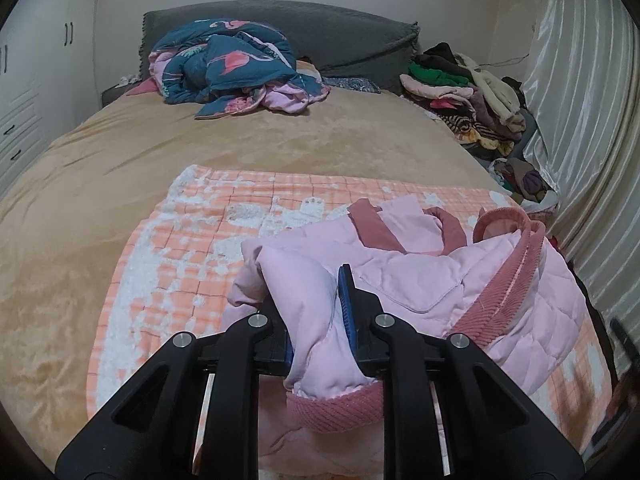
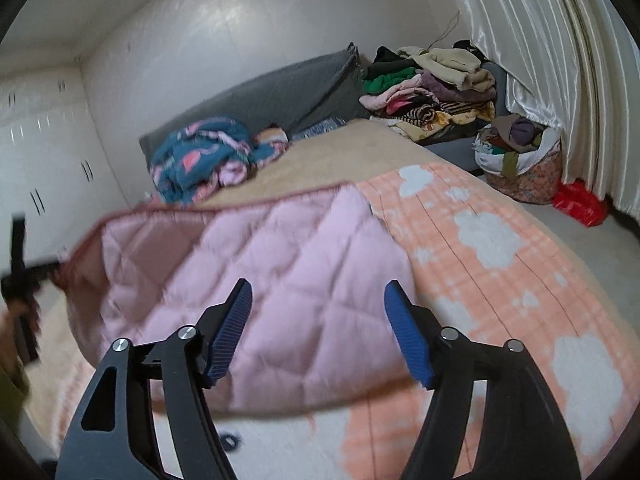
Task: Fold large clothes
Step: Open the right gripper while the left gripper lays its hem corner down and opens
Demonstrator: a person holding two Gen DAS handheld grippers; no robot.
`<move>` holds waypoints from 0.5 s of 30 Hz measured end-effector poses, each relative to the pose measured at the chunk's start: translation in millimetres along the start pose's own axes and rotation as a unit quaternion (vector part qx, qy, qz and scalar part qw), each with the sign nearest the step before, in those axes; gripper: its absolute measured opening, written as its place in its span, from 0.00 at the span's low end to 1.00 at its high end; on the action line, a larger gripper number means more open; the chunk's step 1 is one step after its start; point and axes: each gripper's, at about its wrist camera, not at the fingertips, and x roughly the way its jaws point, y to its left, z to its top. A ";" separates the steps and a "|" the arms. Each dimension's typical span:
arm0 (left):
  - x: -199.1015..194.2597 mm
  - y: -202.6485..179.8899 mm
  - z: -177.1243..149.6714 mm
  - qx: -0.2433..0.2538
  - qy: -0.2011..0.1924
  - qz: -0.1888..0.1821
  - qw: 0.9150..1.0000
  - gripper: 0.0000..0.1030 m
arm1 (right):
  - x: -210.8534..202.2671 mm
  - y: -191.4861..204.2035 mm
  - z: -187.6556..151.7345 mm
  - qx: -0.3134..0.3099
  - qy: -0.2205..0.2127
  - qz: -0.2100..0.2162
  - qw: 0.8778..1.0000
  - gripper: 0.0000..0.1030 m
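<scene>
Left gripper: I had it clenched on a bunched fold of the pink quilted jacket, the cloth pinched between its blue pads and spilling out over both.
Right gripper: I held it released, its blue pads standing wide apart with the jacket's quilted panel behind the gap; I could see nothing pressed between them.
Jacket: it lay at the near end of the bed, on the peach checked blanket with white cloud shapes; its darker pink ribbed trim ran along one edge and around the cuff below my left pads.
Jacket from the right: the panel looked blurred, one corner drawn up toward my left tool at the far left of that view.
Bed: a tan cover lay beneath the blanket, a grey headboard cushion at the far end.
Far end: a crumpled blue flamingo quilt.
Beside the bed: a stack of folded clothes, a full cloth basket, and shiny white curtains.
</scene>
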 end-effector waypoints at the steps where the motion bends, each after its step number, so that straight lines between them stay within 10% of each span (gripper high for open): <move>1: -0.4 -0.4 0.1 -0.001 -0.001 0.001 1.000 0.11 | 3.1 1.1 -3.9 -0.002 0.008 0.001 1.000 0.69; 15: -13.6 -4.3 -4.9 -0.010 -0.007 -0.001 1.000 0.21 | 20.8 35.4 -42.8 0.024 0.065 0.043 0.997 0.76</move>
